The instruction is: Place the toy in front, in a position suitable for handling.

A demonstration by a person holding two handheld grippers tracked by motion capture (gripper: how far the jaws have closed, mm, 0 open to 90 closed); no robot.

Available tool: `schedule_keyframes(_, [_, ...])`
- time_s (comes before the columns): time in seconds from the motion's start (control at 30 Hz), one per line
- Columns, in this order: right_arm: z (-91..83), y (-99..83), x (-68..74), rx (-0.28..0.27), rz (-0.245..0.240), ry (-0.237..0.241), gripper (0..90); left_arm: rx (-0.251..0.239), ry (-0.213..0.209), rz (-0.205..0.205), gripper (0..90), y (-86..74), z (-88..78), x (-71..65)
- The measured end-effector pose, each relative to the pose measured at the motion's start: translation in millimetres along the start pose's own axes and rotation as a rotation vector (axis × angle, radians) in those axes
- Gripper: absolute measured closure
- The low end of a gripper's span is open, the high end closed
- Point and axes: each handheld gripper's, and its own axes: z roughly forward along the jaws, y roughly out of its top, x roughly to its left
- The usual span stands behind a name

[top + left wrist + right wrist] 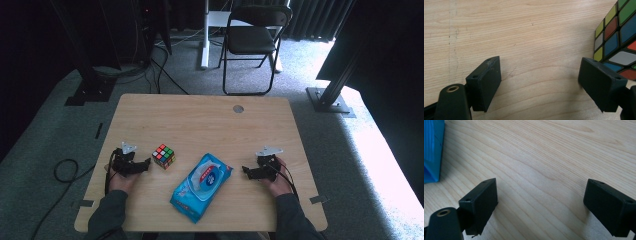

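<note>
both hands rest low on the bench (150,115), nothing picked up yet. left hand-held gripper (146,164), jaws spread and empty, sits just beside the puzzle cube (163,156); right hand-held gripper (246,171), spread too, faces the blue wipes pack (201,186). next, likely, the left slides onto the cube and closes.

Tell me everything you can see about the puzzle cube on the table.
The multicoloured plastic puzzle cube has a black frame and three-by-three faces of glossy stickers: red, green, blue, yellow, white and orange, all scrambled. It sits flat on the light wooden table, turned so a corner points toward the person, left of the blue wet-wipes pack and apart from it. The open left tool lies just beside it; in the left gripper view the cube stands behind one black jaw, and whether they touch cannot be told.
</note>
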Motion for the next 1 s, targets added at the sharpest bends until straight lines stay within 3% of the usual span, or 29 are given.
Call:
schedule_keyframes(0.17, [0.0,0.0,0.2,0.000,0.001,-0.001,11.9,-0.006,-0.001,-0.012,20.5,-0.5,-0.7,1.1])
schedule_keyframes(0.53, [-0.5,-0.3,1.1,0.002,0.009,-0.007,12.0,0.003,-0.032,0.030,34.1,-2.1,-7.2,-3.1])
schedule_keyframes(0.73, [-0.3,-0.2,0.8,0.001,0.007,-0.004,12.0,-0.007,-0.052,0.039,30.6,-0.3,-10.8,-8.1])
schedule_keyframes(1.0, [-0.3,-0.1,0.9,0.001,0.008,-0.004,12.0,-0.065,-0.092,0.032,27.0,-0.8,-26.5,-10.7])
